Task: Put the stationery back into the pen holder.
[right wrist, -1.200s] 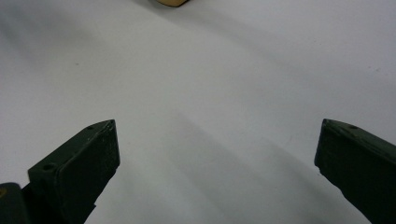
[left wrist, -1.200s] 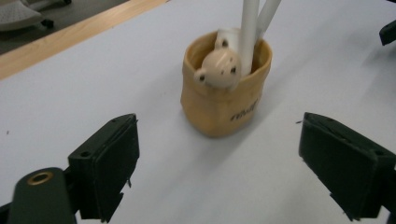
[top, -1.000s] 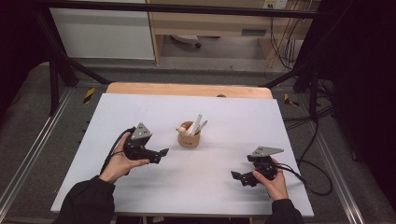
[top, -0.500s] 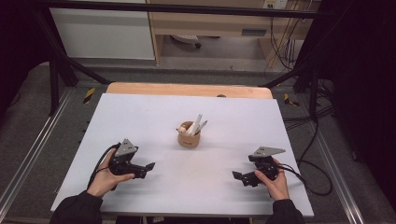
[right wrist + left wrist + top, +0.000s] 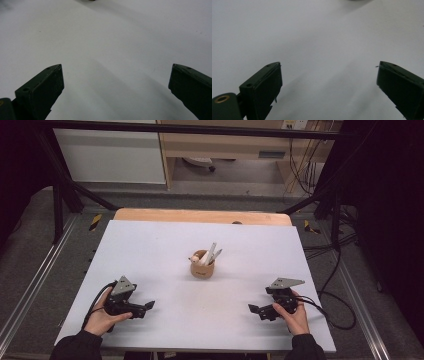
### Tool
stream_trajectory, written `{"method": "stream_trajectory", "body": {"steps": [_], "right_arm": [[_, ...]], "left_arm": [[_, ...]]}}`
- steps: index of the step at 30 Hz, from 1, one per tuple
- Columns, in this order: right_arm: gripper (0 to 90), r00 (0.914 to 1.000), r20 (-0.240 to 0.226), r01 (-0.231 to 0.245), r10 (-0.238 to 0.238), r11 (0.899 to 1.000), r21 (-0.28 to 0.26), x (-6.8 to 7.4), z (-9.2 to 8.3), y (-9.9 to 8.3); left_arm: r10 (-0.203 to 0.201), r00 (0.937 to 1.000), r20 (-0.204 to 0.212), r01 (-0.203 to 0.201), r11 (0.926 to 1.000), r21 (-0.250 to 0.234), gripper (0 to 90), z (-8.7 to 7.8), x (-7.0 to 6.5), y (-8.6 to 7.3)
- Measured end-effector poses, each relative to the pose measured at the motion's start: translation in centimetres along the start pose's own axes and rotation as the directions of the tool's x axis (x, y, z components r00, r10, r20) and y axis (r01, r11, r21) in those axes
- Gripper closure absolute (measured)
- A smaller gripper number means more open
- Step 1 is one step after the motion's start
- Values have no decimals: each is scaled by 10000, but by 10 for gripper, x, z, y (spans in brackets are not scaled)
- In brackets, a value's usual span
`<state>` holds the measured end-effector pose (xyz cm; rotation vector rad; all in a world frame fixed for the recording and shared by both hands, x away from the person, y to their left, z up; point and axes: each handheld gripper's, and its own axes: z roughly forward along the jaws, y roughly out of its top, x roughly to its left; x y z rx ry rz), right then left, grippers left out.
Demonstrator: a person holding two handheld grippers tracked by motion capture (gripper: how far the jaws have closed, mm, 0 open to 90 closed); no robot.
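A small wooden cup (image 5: 202, 268) stands at the middle of the white table (image 5: 165, 245), with several pale utensils leaning out of it. My left gripper (image 5: 146, 308) rests low at the front left of the table, open, pointing right, with nothing between its jaws. In the left gripper view the gripper (image 5: 329, 75) has its jaws wide apart over bare white surface. My right gripper (image 5: 255, 311) sits at the front right, open, pointing left. The right gripper view shows the gripper (image 5: 116, 77) with jaws spread and empty.
A wooden strip (image 5: 200, 216) runs along the table's far edge. Black frame bars (image 5: 60, 195) and cables (image 5: 330, 270) flank the table. A cabinet (image 5: 110, 155) and shelf stand beyond on the grey floor.
My left gripper has drawn back from beside the cup toward the front left corner of the table. The right gripper has stayed in place.
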<state>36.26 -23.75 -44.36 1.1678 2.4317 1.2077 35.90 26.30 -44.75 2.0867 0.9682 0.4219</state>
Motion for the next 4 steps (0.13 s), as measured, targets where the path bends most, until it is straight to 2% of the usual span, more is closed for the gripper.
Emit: {"method": "stream_trajectory", "body": {"steps": [4], "right_arm": [[8, 10000, -5, 60, -60, 10000, 37, 0, 1, 0]], "left_arm": [[-69, 10000, -45, 69, 10000, -10, 64, -1, 3, -2]]}}
